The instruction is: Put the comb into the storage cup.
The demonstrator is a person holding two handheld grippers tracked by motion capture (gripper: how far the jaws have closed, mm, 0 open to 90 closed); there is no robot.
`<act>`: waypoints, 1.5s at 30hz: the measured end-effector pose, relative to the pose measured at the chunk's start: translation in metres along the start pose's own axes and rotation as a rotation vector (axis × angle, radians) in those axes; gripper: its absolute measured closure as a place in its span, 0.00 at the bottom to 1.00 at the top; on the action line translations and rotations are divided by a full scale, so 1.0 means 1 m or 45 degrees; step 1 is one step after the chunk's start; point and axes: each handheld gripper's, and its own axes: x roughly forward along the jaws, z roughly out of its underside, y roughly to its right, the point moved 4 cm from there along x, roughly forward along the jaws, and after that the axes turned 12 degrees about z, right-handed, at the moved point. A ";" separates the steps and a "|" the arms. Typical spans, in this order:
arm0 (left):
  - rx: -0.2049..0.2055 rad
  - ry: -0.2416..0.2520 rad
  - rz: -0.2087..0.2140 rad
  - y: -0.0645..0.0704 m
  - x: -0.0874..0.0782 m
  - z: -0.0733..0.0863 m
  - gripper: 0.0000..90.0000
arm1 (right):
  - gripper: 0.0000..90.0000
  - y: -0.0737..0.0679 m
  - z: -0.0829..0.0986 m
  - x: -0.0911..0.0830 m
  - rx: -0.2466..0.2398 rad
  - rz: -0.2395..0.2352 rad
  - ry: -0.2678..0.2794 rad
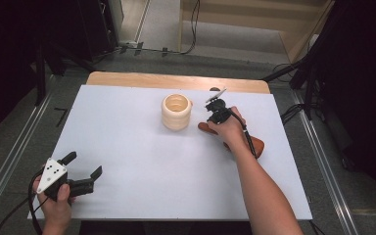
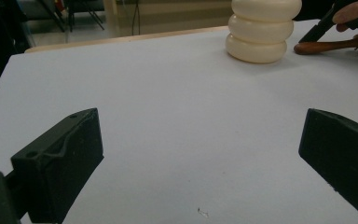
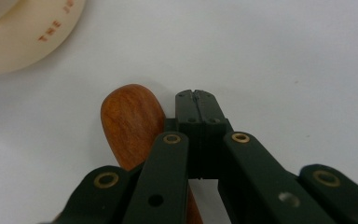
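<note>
The right gripper [image 3: 198,100] is resting with its jaws pressed fully together, gripping nothing, its tip hovering just beside the rounded end of a wooden brush handle [image 3: 130,123], which is lying to the left of the jaws in the right gripper view. A cream ribbed holder [image 1: 176,111] is standing just beyond that handle, near the gripper's far left. The left gripper [image 1: 84,171] is sitting well apart from both, jaws spread wide and empty, facing across the white tabletop [image 1: 137,161] toward the holder.
</note>
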 end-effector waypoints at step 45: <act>0.008 -0.014 -0.016 0.001 0.001 0.000 0.00 | 0.98 -0.042 0.110 -0.054 -0.274 -0.109 0.112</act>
